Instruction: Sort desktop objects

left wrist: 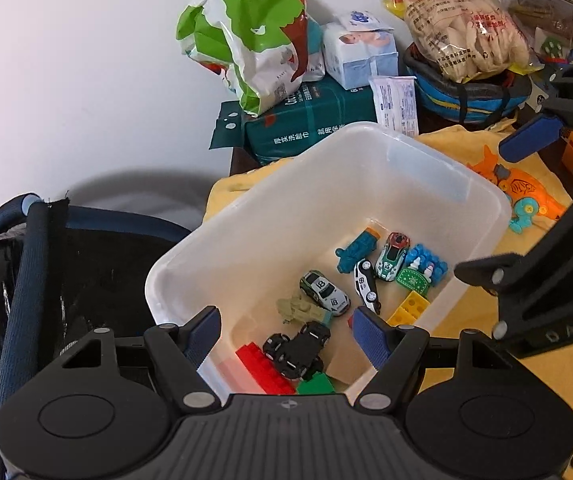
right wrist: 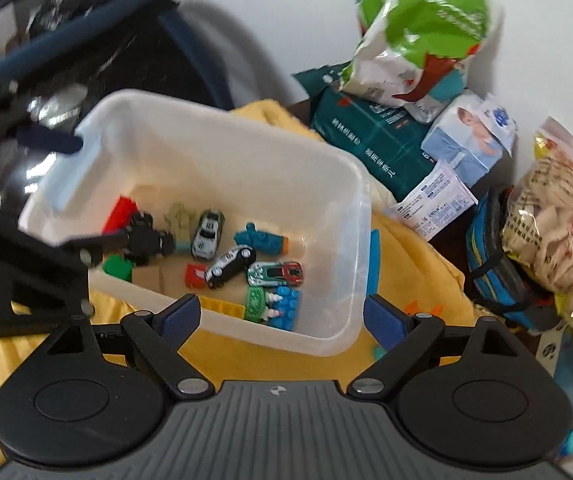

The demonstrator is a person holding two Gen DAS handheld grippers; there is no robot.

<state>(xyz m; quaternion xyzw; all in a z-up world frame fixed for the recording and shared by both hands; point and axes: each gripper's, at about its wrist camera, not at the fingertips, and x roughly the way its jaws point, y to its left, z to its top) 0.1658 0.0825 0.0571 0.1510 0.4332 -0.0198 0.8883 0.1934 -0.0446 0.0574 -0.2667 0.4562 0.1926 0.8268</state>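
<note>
Over bin [left wrist: 426, 148] rim: both grippers, empty.

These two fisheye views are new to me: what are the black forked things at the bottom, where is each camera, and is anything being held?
Each picture comes from a camera mounted on a handheld gripper, looking along its jaws. The left gripper shows in the left wrist view, the right gripper in the right wrist view. Both stand open and empty. Below them a clear plastic bin rests on a yellow cloth and contains toy cars and building blocks. An orange toy dinosaur lies outside the bin on the cloth.
</note>
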